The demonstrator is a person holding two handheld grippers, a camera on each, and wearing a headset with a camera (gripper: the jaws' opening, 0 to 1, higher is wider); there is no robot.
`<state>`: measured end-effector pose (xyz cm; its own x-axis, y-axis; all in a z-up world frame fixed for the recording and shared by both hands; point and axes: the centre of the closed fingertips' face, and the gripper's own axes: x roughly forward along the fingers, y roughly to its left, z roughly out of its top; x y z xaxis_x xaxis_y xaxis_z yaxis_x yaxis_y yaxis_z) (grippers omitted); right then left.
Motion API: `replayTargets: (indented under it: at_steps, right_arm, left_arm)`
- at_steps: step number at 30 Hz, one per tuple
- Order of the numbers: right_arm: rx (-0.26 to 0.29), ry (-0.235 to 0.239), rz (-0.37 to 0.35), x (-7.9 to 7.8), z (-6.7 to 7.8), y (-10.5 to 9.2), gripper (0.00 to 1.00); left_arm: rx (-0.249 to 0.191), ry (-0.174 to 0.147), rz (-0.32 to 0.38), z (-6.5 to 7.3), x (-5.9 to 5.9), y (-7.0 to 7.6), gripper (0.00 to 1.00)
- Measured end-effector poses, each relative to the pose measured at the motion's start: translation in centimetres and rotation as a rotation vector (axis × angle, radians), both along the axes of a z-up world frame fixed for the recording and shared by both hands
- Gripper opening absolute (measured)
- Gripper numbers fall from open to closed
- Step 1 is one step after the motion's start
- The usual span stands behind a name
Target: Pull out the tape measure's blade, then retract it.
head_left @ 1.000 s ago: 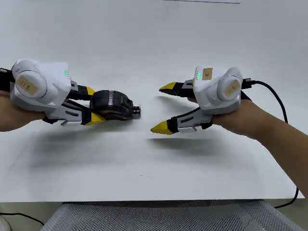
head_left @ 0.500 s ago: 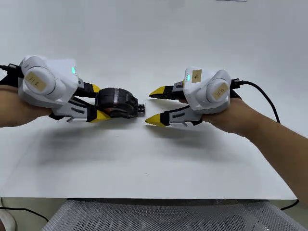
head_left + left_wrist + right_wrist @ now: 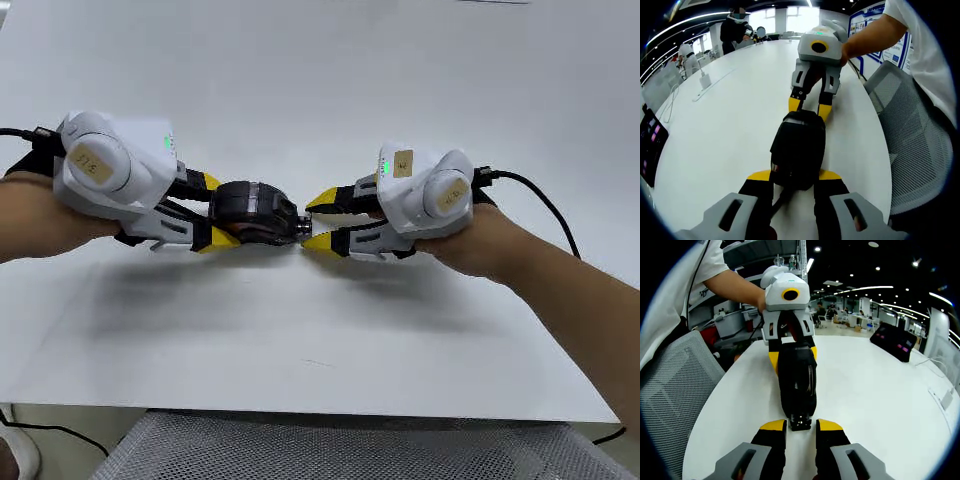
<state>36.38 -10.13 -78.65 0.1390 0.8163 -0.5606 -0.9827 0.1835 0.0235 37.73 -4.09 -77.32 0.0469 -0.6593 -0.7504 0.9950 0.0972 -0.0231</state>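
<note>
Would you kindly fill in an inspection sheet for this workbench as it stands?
Surface: white table, smooth.
Job's things: black tape measure, blade not yet pulled out, blade tip at its front.
Clutter: dark tablet-like device and small white object with a lead, far off on the table.
Grippers: left gripper shut on the tape measure; right gripper jaws slightly apart, flanking the blade tip.
Cables: black cable from the right gripper.
Surroundings: mesh chair; people in an office beyond.
</note>
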Motion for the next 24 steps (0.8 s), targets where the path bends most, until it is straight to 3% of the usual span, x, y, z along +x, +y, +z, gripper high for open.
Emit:
replayTargets:
  at_steps: [11,24]
  right_arm:
    - [0.000,-0.013,0.026,-0.09,-0.11,0.41,0.13]
    - [0.005,-0.007,0.028,-0.07,-0.32,0.62,0.12]
  left_arm:
    - [-0.004,0.004,0.000,0.01,-0.06,0.01,0.26]
    - [-0.006,0.000,-0.001,0.04,-0.12,-0.01,0.26]
